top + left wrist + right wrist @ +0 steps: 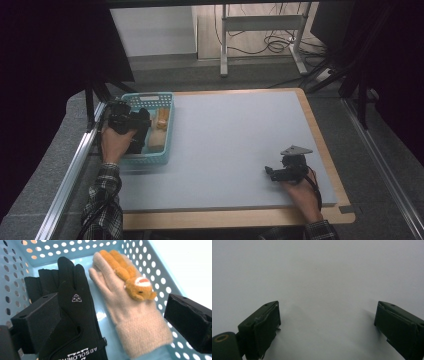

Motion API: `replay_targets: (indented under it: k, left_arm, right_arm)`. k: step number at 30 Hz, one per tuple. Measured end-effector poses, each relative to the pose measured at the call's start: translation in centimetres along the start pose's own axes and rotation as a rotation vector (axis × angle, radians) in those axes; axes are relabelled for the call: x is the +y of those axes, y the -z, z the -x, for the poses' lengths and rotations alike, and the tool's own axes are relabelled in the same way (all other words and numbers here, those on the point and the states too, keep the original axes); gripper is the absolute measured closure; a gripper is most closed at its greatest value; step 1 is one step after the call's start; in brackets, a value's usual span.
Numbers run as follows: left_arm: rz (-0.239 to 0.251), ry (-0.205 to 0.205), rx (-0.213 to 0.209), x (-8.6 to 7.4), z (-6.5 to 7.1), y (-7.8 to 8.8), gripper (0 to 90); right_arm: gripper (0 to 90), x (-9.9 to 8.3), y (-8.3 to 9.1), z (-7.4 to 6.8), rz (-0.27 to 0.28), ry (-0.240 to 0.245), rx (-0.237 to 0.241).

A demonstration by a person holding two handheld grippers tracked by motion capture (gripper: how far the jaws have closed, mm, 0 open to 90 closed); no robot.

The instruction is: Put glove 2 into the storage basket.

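A light blue perforated basket [167, 102] stands at the table's left edge. Inside it lie a black glove [75, 312] and a beige fleece glove [132, 317] with an orange plush animal [132, 282] on it; in the high view the beige glove [157, 140] sits right of the black glove [142, 120]. My left gripper [112, 320] hovers open over the basket, jaws spread wide above both gloves, holding nothing. My right gripper [272, 172] rests low over the bare mat at the front right, open and empty, with its jaws [327, 325] wide apart.
A pale grey mat [235, 140] covers the wooden table [225, 217]. Metal rails run along both sides. Behind the table stand a desk frame [262, 35] and floor cables [277, 45].
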State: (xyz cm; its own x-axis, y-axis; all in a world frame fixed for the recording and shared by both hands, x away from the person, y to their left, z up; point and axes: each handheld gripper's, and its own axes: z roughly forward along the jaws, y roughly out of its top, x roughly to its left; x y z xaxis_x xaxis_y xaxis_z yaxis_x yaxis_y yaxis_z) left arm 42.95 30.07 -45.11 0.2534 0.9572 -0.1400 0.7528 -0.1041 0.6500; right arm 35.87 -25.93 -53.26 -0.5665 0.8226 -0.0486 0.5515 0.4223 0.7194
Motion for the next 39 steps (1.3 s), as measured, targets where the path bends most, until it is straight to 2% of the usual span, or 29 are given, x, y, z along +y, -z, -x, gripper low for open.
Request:
replay_targets:
  k: [8, 14, 28, 36, 39]
  left_arm:
    - [0.017, -0.034, 0.004, -0.5, 0.5, 1.0, 0.9]
    - [0.035, -0.076, 0.0, -0.8, 1.2, 1.8, 0.1]
    - [0.078, -0.167, -0.05, -1.2, 4.5, 3.1, 0.0]
    - [0.072, -0.212, -0.066, -1.7, 6.0, 3.0, 0.0]
    - [0.075, -0.215, -0.072, -2.0, 6.4, 3.0, 0.0]
  right_arm:
    - [6.4, 0.0, 0.0, 0.0, 0.0, 0.0, 0.0]
    - [6.4, 0.0, 0.0, 0.0, 0.0, 0.0, 0.0]
    - [6.4, 0.0, 0.0, 0.0, -0.001, 0.001, -0.001]
    - [6.4, 0.0, 0.0, 0.0, -0.001, 0.001, -0.001]
    - [6.4, 0.0, 0.0, 0.0, -0.002, 0.001, -0.001]
